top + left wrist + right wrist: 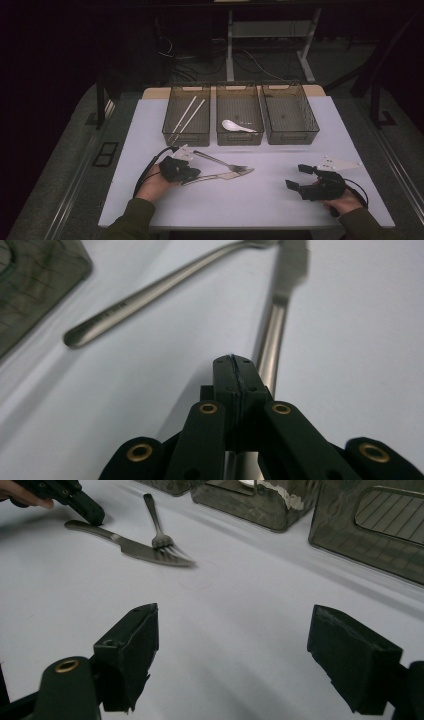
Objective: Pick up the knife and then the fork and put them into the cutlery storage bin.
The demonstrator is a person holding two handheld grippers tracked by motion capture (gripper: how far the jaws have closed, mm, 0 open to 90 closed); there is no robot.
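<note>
Your right gripper (232, 655) hangs wide open, nothing held, well apart from the cutlery. Your left gripper (233, 371) is pinched closed at the knife (274, 325) handle end; whether it clamps the handle, cannot tell. Knife's long axis runs away toward the fork (220, 161), tips touching. Beyond on the worktop (280, 195): three bins (239, 136), one spoon (237, 126), two chopsticks (189, 115).

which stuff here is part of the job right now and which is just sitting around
In the job:
- knife, handle end under the shut left tool
- fork, tines lying over the knife blade
- left tool

Lying about:
- chopsticks in the left bin
- white spoon in the middle bin
- right bin
- right tool, open, away from the cutlery
</note>
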